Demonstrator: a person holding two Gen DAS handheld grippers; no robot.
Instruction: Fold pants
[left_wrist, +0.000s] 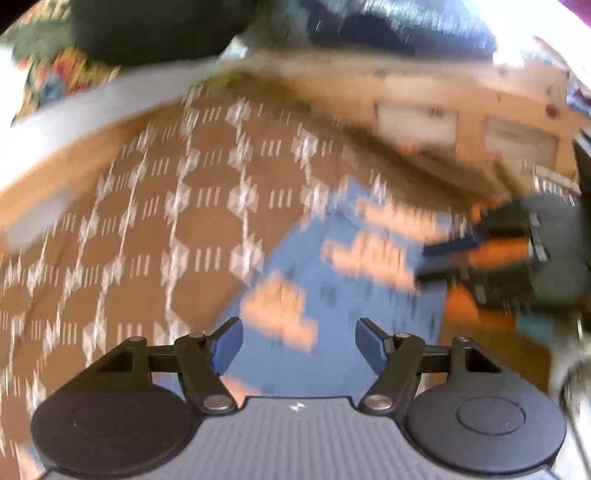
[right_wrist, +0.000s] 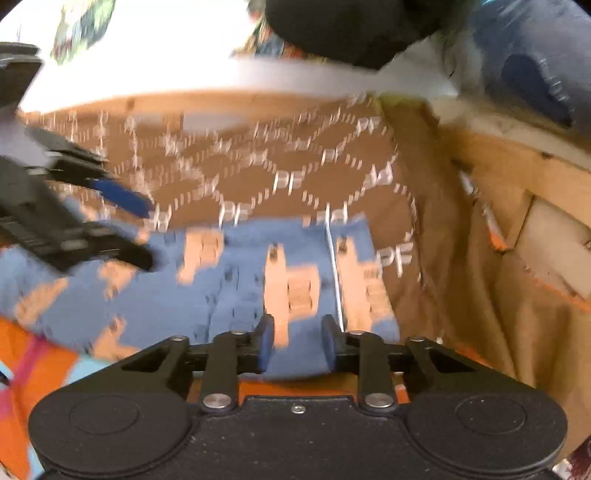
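Note:
The pants are blue with peach shapes and lie flat on a brown patterned cover. Both views are motion-blurred. My left gripper is open and empty above the pants' near part. The right gripper shows at the right of the left wrist view, over the pants' edge. In the right wrist view my right gripper is open with a narrower gap, empty, over the pants. The left gripper shows at the left, open, above the pants.
A wooden bed frame with pale panels runs along the right. A white rail crosses the back. Dark and blue clothes are piled beyond it. An orange cloth lies under the pants' near edge.

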